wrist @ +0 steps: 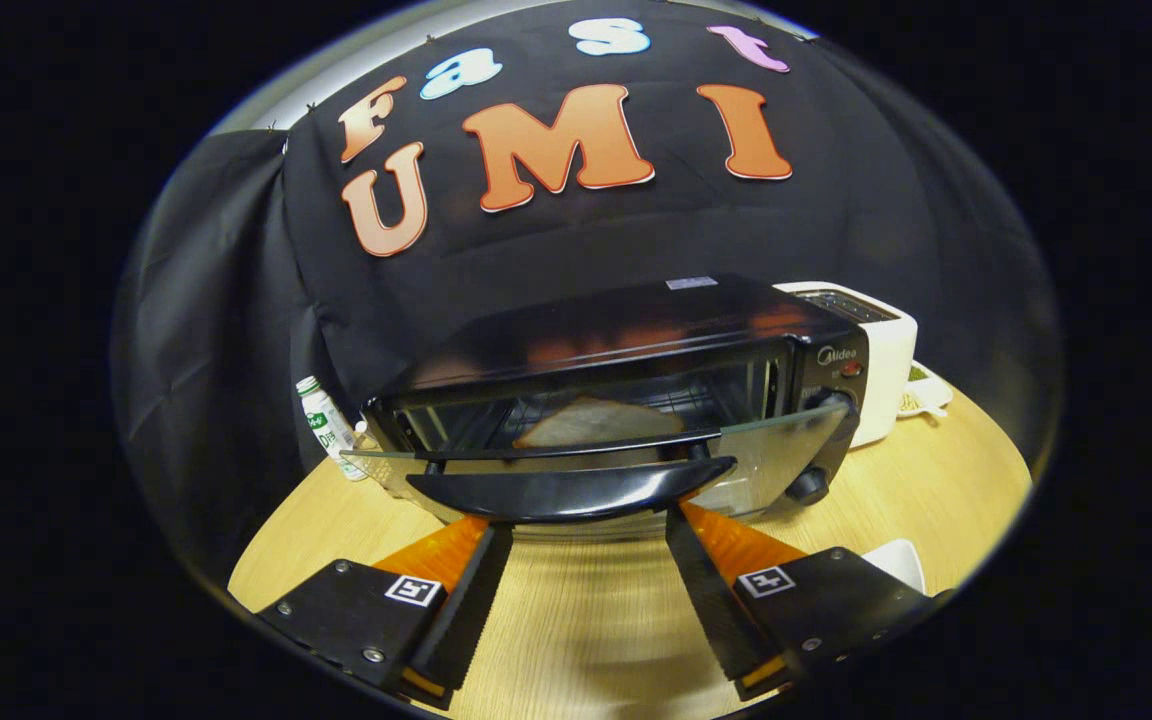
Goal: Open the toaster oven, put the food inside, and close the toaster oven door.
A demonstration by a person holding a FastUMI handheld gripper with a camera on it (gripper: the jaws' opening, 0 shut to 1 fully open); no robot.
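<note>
I see my gripper [576,520] spread wide under the toaster oven door [576,470] handle, fingertips touching it; the bread [596,422] lies inside, beyond them.

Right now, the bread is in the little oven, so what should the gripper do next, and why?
Probably push the door handle up a bit more to shut the glass door. The bread already lies inside the toaster oven, and the door hangs partly open. The gripper is open, its fingertips just under the handle, so lifting looks like the natural next move.
</note>
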